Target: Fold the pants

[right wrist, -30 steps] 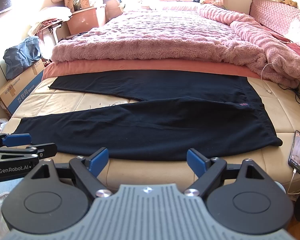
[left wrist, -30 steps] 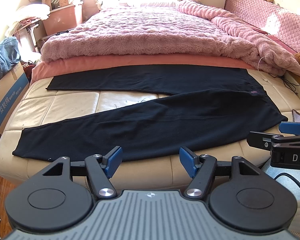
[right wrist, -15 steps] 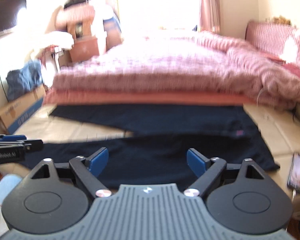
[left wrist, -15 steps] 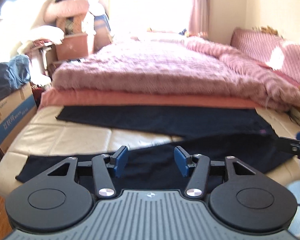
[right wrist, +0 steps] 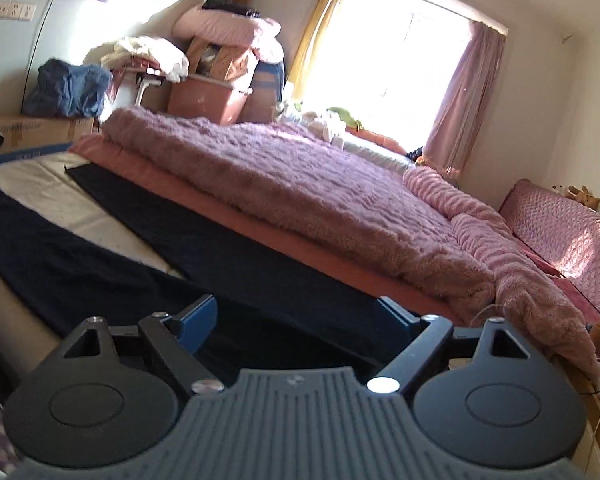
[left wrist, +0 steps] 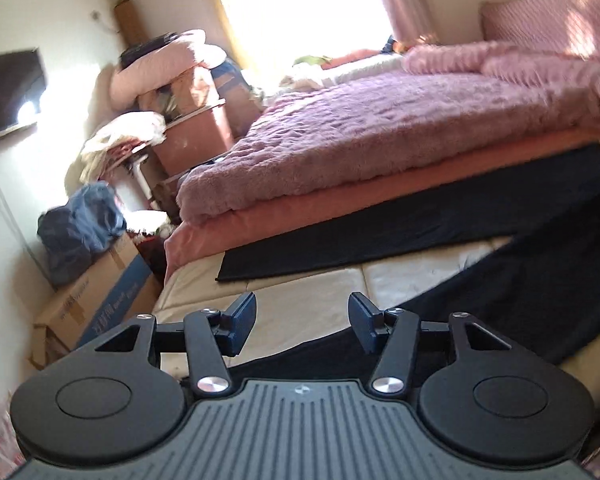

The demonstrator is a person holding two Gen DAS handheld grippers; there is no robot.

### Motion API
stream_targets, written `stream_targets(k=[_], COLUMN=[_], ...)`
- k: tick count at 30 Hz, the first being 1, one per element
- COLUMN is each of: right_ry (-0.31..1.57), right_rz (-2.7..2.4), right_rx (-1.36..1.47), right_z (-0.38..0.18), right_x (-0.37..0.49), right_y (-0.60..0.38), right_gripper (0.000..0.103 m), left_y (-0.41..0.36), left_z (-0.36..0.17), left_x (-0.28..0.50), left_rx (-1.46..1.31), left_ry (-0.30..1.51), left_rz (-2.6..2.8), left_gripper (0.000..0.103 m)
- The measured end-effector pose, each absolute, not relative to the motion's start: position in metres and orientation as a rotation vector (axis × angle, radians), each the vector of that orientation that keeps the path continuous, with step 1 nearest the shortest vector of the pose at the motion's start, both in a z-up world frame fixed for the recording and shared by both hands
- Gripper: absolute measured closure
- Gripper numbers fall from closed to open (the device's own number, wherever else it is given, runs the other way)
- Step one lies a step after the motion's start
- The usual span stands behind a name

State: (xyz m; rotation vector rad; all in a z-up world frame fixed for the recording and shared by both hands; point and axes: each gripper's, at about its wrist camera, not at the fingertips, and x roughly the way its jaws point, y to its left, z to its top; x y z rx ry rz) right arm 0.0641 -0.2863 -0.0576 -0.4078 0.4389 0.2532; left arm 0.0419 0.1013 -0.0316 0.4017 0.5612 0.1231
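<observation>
Dark navy pants [left wrist: 520, 280] lie flat on the cream mattress [left wrist: 300, 292], their two legs spread in a V toward the left. My left gripper [left wrist: 302, 322] hovers low over the near leg's end, tilted, open, with only mattress and cloth behind the gap and nothing between the blue pads. In the right wrist view the pants [right wrist: 260, 272] run across the bed below my right gripper [right wrist: 296, 318]. It stands wide open just above the dark cloth near the waist end, gripping nothing.
A folded pink fuzzy blanket [left wrist: 380, 128] on a salmon sheet borders the far pant leg. A cardboard box [left wrist: 100, 292] with a blue bag [left wrist: 80, 232] stands left of the bed, piled bins behind. A pink quilted headboard [right wrist: 560, 232] is at right.
Both grippers have dropped closer to the bed and rolled, the left swinging toward the leg ends, the right toward the waist. The left jaws are narrower. Neither view shows the other gripper now.
</observation>
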Motion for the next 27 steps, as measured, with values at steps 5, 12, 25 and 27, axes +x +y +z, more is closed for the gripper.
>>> stream_targets(k=[5,12,25,27], right_ry=[0.616,0.775,0.903,0.917], right_rz=[0.254,0.238,0.22,0.222], right_rx=[-0.457,-0.545,-0.529,-0.547], right_z=[-0.09,-0.122,-0.133,-0.136], right_x=[0.096,0.117,0.127,0.127], right_y=[-0.318,-0.345,-0.35,-0.35], right_gripper=[0.024,0.061,0.067,0.067], left_y=[0.117,0.168,0.174,0.171], left_z=[-0.08,-0.137,-0.17,-0.175], left_x=[0.044,0.046,0.083,0.082], left_rx=[0.659,0.935,1.195,1.256], left_ry=[0.735,0.992,1.274,1.291], left_rz=[-0.109,-0.237,-0.335,-0.361], left_gripper=[0.052,0.052,0.067,0.068])
